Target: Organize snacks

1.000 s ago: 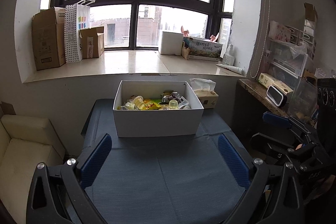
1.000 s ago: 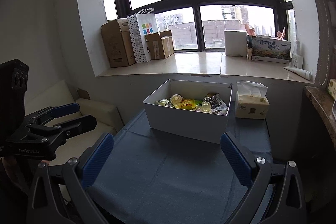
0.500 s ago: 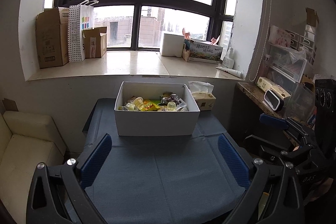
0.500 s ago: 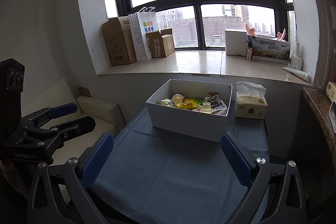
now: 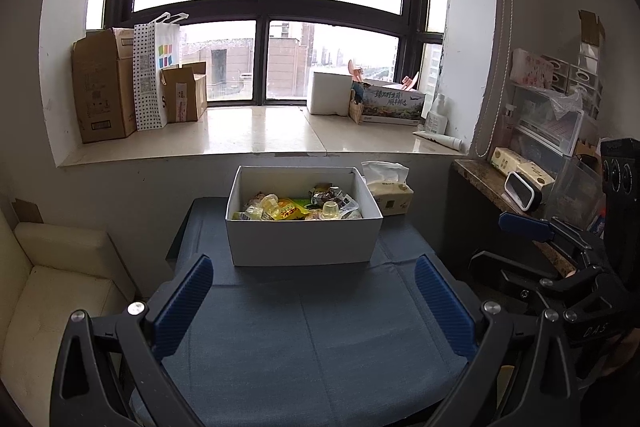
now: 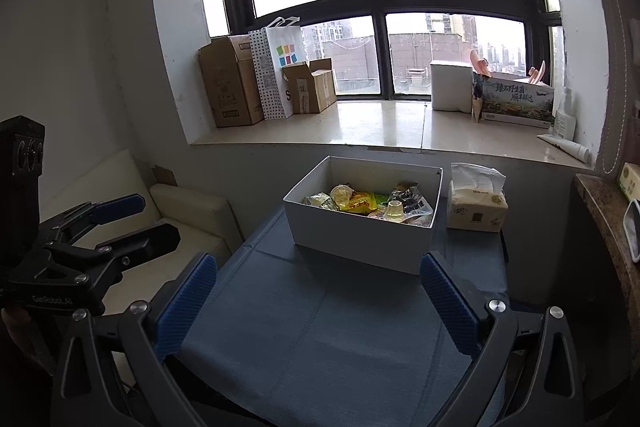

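Observation:
A white box (image 5: pixel 302 237) (image 6: pixel 352 235) stands at the far end of a blue-covered table (image 5: pixel 312 339) (image 6: pixel 320 327). Inside lie several snacks: a yellow packet (image 5: pixel 290 213) (image 6: pixel 362 202), a small jelly cup (image 5: pixel 331 211) (image 6: pixel 394 211) and dark wrappers (image 5: pixel 330 195). My left gripper (image 5: pixel 312 301) hangs open over the near table, empty, well short of the box; it also shows at the left of the right wrist view (image 6: pixel 136 223). My right gripper (image 6: pixel 316 305) is open and empty too, and appears at the right of the left wrist view (image 5: pixel 520 247).
A tissue pack (image 5: pixel 390 189) (image 6: pixel 476 205) stands right of the box. The windowsill (image 5: pixel 256 135) carries cardboard boxes, a dotted paper bag (image 5: pixel 154 75) and a white box. A cream sofa (image 5: pixel 52 279) lies left; a cluttered shelf (image 5: pixel 540 147) stands right.
Both grippers have drawn back and risen slightly, so the box looks smaller and farther off. Both stay open and empty.

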